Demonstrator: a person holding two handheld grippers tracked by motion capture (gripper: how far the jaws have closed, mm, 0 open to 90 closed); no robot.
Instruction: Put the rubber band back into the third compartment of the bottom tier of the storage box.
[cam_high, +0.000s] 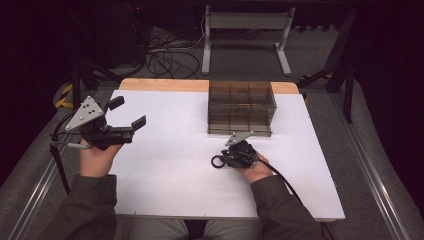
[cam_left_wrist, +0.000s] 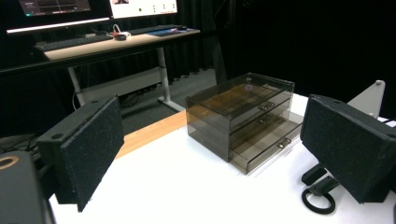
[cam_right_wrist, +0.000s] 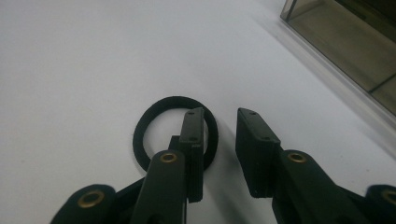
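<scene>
White table (cam_high: 165, 185) with smoky drawer box (cam_high: 241, 107) at far edge; your left gripper view catches its drawer handles, high view doesn't. Your left gripper (cam_high: 127, 112) up off table, jaws spread, nothing between. Right gripper (cam_right_wrist: 218, 140) low on table, jaws narrowed with gap, one straddling rim of black ring (cam_right_wrist: 159, 109), not pinching yet

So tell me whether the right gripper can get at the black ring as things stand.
Probably yes. The right gripper is already down at the black ring on the white table, one of its fingers set inside the loop and the other outside its rim, with a gap between them. Nothing lies in the way.
</scene>
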